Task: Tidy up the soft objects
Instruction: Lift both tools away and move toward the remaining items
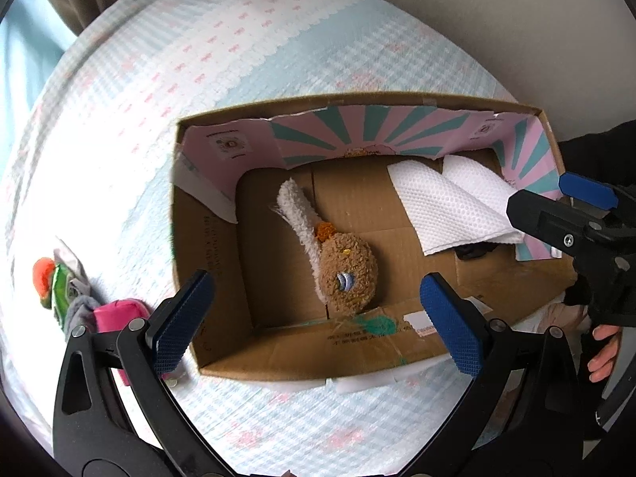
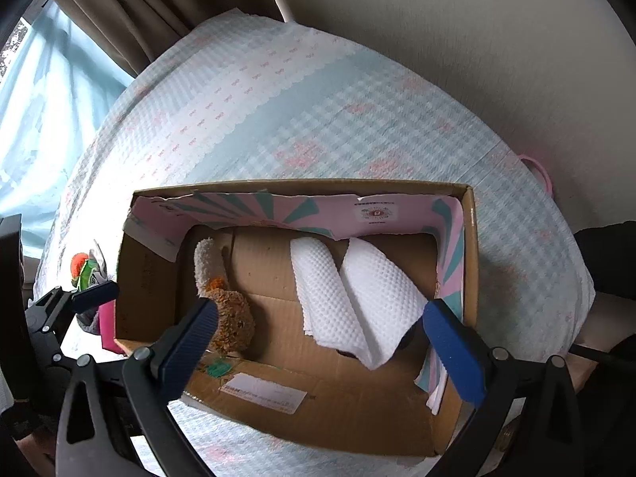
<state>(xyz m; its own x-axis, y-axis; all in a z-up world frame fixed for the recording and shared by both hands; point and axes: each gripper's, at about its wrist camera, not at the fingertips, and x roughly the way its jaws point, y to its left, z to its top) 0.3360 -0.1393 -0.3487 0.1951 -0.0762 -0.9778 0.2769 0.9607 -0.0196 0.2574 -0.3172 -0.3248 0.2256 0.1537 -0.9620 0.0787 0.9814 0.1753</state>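
Brown curtain (image 2: 131, 12) beside pale wall (image 2: 457, 39)

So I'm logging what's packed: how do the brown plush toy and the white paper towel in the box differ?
The brown plush toy is fuzzy and rounded, lying at the box's left; the white paper towel is a dimpled, folded sheet draped at the right. Both lie inside the cardboard box, and neither gripper is holding them.

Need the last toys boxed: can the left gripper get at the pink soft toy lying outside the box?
Probably yes. The left gripper is open and empty, and the pink soft toy lies uncovered on the bedspread just left of the cardboard box. Only a grey item beside it crowds the grasp.
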